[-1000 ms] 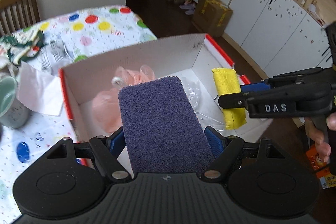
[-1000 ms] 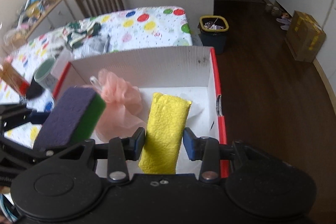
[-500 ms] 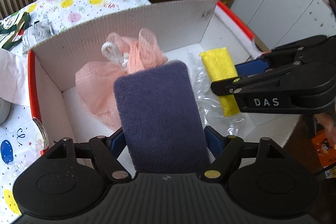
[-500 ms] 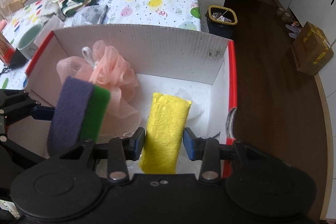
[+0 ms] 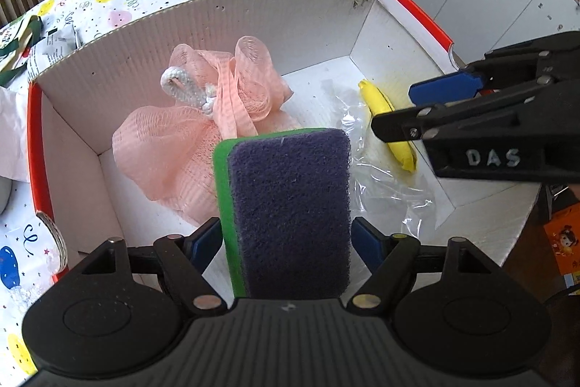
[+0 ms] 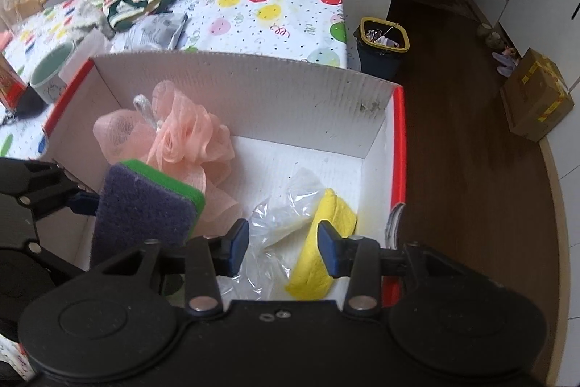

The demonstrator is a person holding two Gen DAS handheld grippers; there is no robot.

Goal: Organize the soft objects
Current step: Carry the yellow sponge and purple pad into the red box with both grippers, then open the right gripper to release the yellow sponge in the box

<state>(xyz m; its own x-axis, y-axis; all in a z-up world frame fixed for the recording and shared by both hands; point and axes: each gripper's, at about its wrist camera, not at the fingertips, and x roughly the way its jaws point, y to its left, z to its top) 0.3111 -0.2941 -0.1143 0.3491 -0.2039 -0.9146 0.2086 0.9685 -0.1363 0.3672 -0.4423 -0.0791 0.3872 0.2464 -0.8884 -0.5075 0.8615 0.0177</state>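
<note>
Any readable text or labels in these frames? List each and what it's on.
"DAS": white letters on the black body of the right hand-held gripper.
Cardboard box on the floor: yellow markings, too small to read.
Orange-red package at the table's left edge: print blurred, unreadable.
Nothing else legible.

Left wrist view: close above the box (image 5: pixel 203 35), looking steeply down from its left.
Right wrist view: close, steeply down from its right.
Shared: box (image 6: pixel 253 89) inside, far counter (image 6: pixel 253 9).
</note>
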